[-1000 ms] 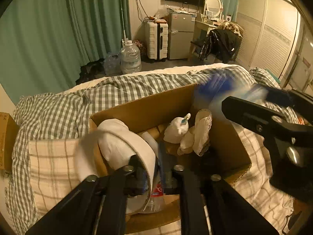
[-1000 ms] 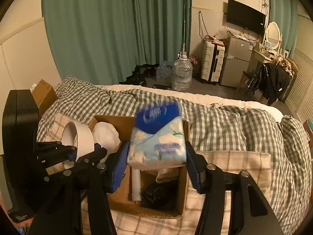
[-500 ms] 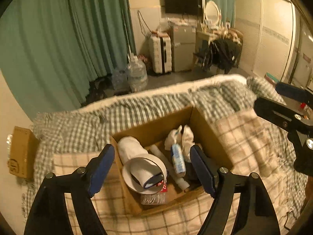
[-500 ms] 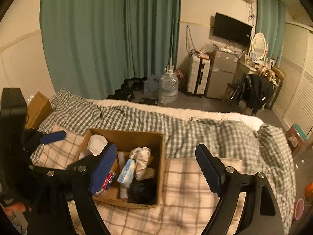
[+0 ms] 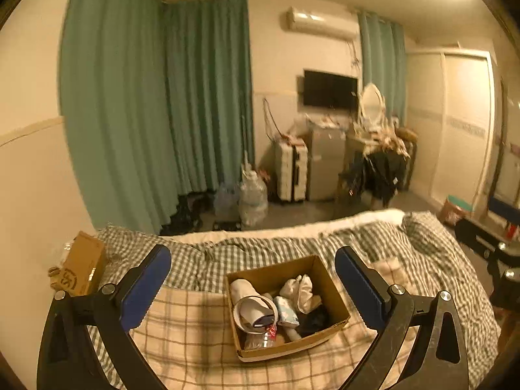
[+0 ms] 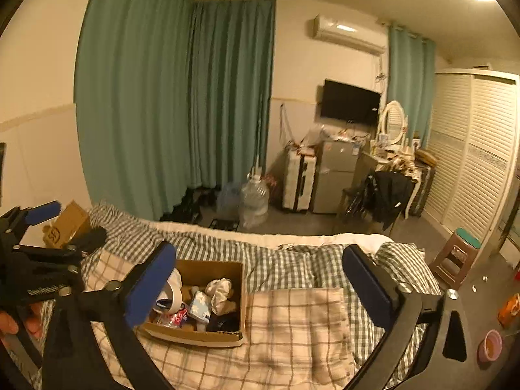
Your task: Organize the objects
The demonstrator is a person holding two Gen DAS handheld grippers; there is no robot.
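An open cardboard box (image 5: 334,295) sits on the checked bed cover; it also shows in the right wrist view (image 6: 239,292). Inside lie a white visor cap (image 5: 252,307), a light blue tissue pack (image 5: 286,313) (image 6: 200,305), crumpled white cloth (image 5: 300,291) (image 6: 221,294), a plastic bottle (image 5: 260,339) and something black (image 5: 313,320). My left gripper (image 5: 252,287) is open and empty, held high above the box. My right gripper (image 6: 258,284) is open and empty, above the bed to the box's right. The left gripper shows at the right wrist view's left edge (image 6: 35,224).
A small brown carton (image 5: 83,265) stands left of the bed by the wall. Beyond the bed are water jugs (image 5: 252,200), a white suitcase (image 5: 291,170), a chair with dark clothes (image 5: 382,174) and green curtains. A stool (image 6: 456,255) stands at the right.
One second ago my right gripper held the tissue pack and my left was down in the box; both have opened, lifted and pulled back, and the pack lies in the box.
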